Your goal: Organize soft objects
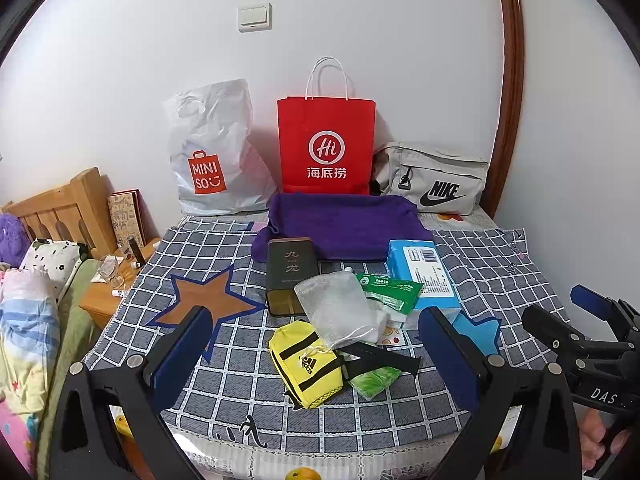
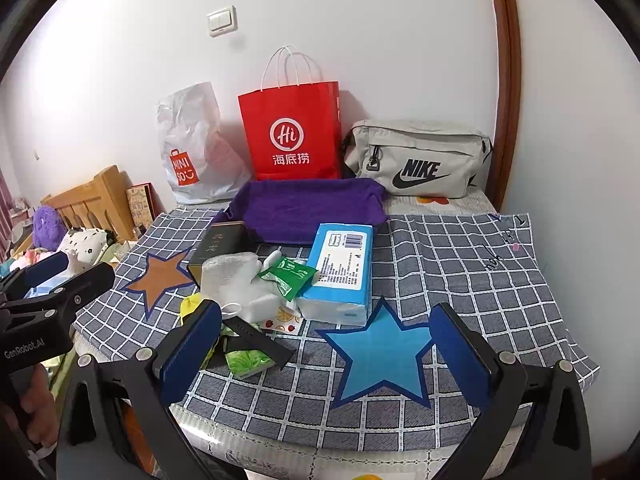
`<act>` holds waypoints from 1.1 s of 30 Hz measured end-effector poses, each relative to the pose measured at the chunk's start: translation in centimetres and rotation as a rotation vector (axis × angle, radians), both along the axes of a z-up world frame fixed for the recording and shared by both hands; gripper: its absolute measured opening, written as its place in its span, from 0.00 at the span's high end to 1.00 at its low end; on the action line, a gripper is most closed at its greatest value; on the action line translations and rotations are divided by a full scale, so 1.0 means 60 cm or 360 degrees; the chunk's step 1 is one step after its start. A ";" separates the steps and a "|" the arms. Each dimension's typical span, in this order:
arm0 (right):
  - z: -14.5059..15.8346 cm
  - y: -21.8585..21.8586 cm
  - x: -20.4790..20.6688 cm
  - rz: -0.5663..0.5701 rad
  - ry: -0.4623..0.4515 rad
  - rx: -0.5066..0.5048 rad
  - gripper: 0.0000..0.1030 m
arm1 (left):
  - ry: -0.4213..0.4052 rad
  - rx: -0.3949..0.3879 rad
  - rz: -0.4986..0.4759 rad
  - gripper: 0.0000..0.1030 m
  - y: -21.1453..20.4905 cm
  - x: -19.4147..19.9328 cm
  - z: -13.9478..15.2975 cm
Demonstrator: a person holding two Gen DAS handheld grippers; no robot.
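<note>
Much of the pile is hard to read: a black strap [image 1: 380, 356] crosses a green packet [image 1: 374, 382], the bubble pouch [image 1: 334, 306] covers part of the dark tin [image 1: 290, 276], and in the right view the yellow pouch [image 1: 306, 366] shows only as a sliver behind a finger. The soft things lie heaped mid-table on a checked cloth [image 1: 500, 272] with sewn-on stars. The tissue pack [image 2: 342, 268] is crinkly blue plastic; a green sachet [image 2: 286, 276] leans just beside it. Behind them a purple towel [image 2: 304, 208] lies folded flat. Against the wall stand a wrinkled white plastic bag [image 1: 208, 152], a stiff red paper bag [image 1: 326, 144] and a grey zipped waist bag [image 2: 420, 160]; their contents cannot be seen. The left gripper [image 1: 316, 360] and right gripper [image 2: 326, 354] both have jaws wide apart, holding nothing, above the near table edge.
</note>
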State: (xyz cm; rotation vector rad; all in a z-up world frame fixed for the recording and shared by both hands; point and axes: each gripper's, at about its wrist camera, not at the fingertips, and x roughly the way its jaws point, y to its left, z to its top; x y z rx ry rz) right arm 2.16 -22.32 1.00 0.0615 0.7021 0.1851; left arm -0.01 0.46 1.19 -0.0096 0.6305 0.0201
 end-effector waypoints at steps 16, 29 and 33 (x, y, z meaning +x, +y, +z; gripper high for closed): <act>0.005 0.010 -0.007 0.0022 -0.0009 -0.0012 0.00 | -0.0003 -0.0003 0.0000 0.00 0.002 -0.001 0.000; 0.007 0.010 -0.007 0.0022 -0.0015 -0.0010 0.00 | -0.0005 -0.0002 0.0002 0.00 0.002 -0.003 0.001; 0.007 0.010 -0.009 0.0020 -0.0018 -0.0012 0.00 | -0.0007 -0.0002 0.0001 0.00 0.002 -0.003 0.000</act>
